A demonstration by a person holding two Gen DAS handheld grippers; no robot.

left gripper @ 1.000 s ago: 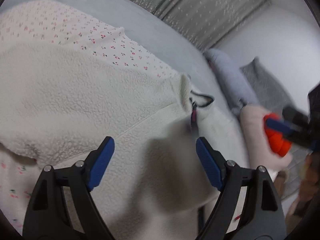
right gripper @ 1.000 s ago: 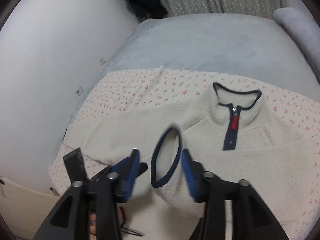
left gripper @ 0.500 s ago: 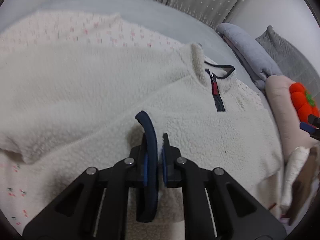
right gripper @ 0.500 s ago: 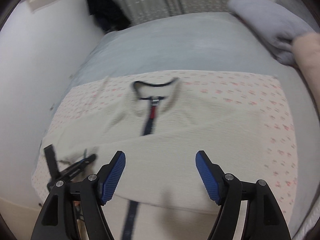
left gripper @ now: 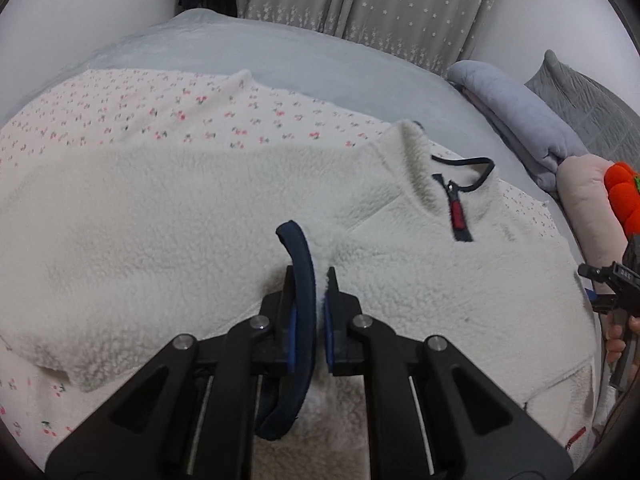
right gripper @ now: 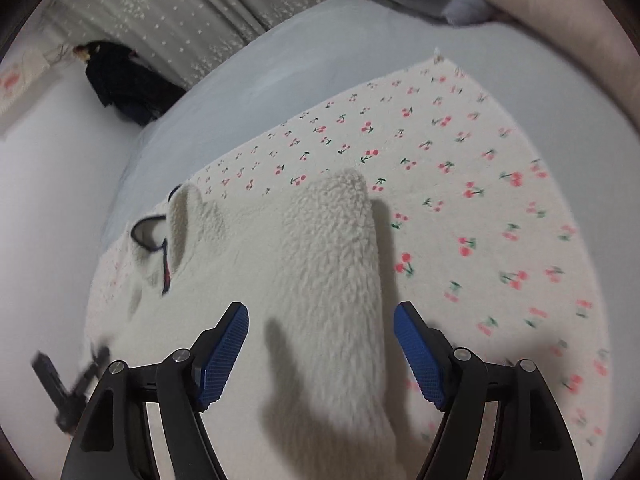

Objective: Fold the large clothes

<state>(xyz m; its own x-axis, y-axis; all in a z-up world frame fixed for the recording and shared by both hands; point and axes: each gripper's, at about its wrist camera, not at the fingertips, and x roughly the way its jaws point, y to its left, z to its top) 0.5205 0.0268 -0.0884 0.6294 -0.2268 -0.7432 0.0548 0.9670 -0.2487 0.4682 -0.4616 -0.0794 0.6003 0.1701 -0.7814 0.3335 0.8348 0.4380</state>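
Note:
A cream fleece pullover (left gripper: pixel 168 216) with a navy-trimmed collar and red zip pull (left gripper: pixel 458 216) lies spread on a cherry-print blanket (left gripper: pixel 160 116). My left gripper (left gripper: pixel 310 276) is shut on the navy-edged sleeve cuff (left gripper: pixel 302 256), held over the pullover's chest. My right gripper (right gripper: pixel 320 340) is open and empty, just above the folded right shoulder and sleeve of the pullover (right gripper: pixel 332 248). The collar (right gripper: pixel 176 220) shows at its left. The right gripper's body shows at the right edge of the left wrist view (left gripper: pixel 620 292).
The blanket (right gripper: pixel 480 200) lies on a pale blue bed (left gripper: pixel 280 52). A grey rolled blanket (left gripper: pixel 520 120), a pink pillow (left gripper: pixel 588 208) and an orange plush (left gripper: pixel 624 192) lie at the bed's right. Curtains (left gripper: pixel 380 0) hang behind. A dark garment (right gripper: pixel 120 88) hangs by the wall.
My left gripper closed on the sleeve cuff and carried it over the pullover's chest. My right gripper let go of the cuff, opened, and swung right to the other shoulder.

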